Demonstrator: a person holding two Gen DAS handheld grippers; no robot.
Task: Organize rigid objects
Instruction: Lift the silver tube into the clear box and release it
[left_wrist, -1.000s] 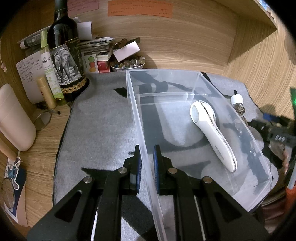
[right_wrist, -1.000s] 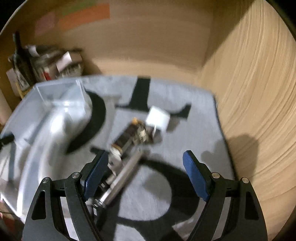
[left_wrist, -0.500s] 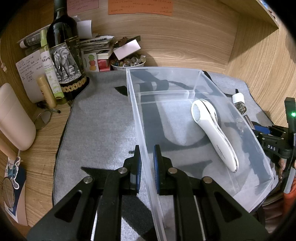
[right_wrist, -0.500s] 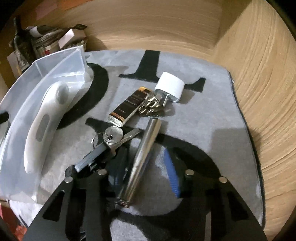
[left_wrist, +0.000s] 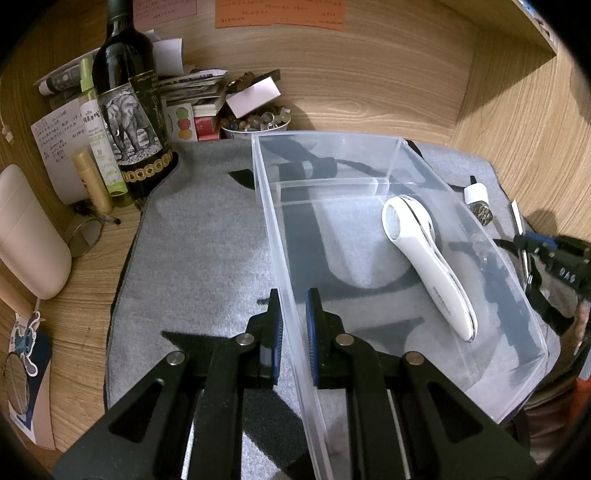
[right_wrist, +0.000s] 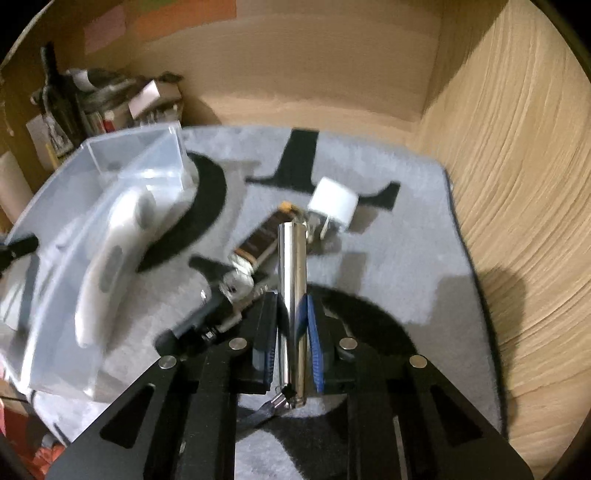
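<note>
Right gripper (right_wrist: 291, 314), open a second ago, now clamps the tube (right_wrist: 291, 273); left gripper (left_wrist: 293, 321) still pinches the bin (left_wrist: 369, 138) wall, lower centre, ready for loading

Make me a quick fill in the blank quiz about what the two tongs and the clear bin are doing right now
1. The left tongs are shut on the bin's ____.
2. The right tongs are clamped on a shiny metal ____.
3. Inside the clear bin lies one ____ handheld device.
4. The white charger plug lies ____ the bin, on the grey mat.

Missing words: wall; tube; white; outside
</note>
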